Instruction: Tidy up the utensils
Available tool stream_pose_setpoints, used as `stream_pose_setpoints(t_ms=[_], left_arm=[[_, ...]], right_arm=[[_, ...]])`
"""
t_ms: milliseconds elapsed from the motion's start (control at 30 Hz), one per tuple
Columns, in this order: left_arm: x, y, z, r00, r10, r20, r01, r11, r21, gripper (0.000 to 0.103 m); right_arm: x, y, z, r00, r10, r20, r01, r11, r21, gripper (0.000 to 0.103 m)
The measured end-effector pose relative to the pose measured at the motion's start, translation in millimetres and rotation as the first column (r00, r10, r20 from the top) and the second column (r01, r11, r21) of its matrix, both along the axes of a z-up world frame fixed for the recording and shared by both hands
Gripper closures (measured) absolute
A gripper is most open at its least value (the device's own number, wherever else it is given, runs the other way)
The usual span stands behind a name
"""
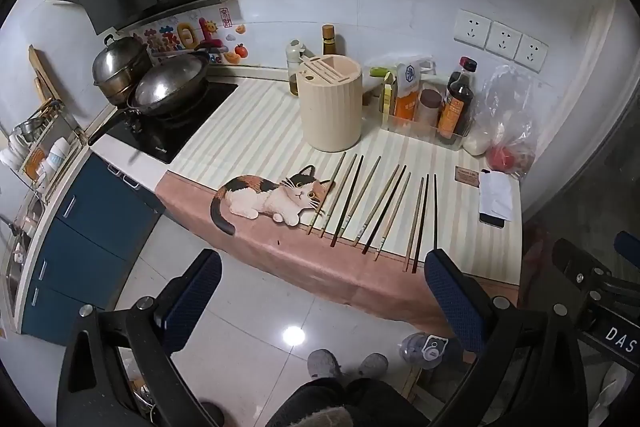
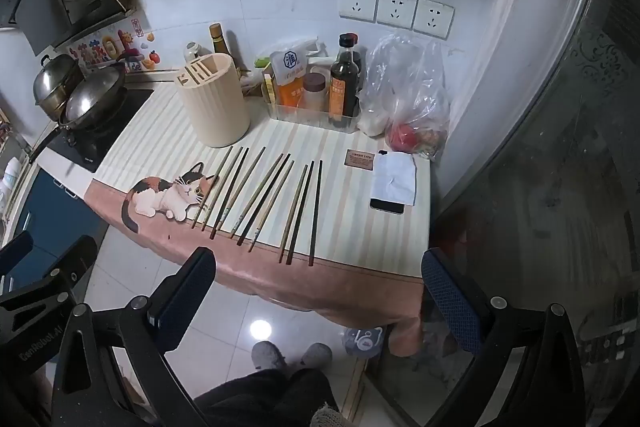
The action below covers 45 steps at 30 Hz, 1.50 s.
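Chopsticks fanned on striped mat (beside cat print), holder behind

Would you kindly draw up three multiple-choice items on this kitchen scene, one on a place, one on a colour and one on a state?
1. Where do the chopsticks lie?
A. inside the holder
B. flat on the cloth in front of the holder
C. in the wok

2. What colour is the holder?
A. cream
B. blue
C. black

3. How does the right tool stand?
A. shut on a chopstick
B. open, holding nothing
C. shut on the phone

Answers:
1 B, they are spread in a row on the tablecloth.
2 A, its ribbed wall is cream.
3 B, its fingers stand wide apart short of the table.
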State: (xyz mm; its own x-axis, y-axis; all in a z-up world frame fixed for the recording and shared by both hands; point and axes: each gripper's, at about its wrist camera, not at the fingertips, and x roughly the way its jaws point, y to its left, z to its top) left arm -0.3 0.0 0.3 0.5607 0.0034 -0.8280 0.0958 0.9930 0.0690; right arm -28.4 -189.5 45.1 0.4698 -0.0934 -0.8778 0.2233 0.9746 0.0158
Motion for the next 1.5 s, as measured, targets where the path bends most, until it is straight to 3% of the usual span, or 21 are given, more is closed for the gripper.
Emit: stream_pose_setpoints(t_ms=[1500], left_arm=[[-1, 11, 11, 1.000, 0.005, 0.009, -0.005, 1.000, -0.012, 0.000]], right_arm=[[-2, 10, 10, 1.000, 0.009, 0.014, -0.009, 1.000, -0.014, 0.000]])
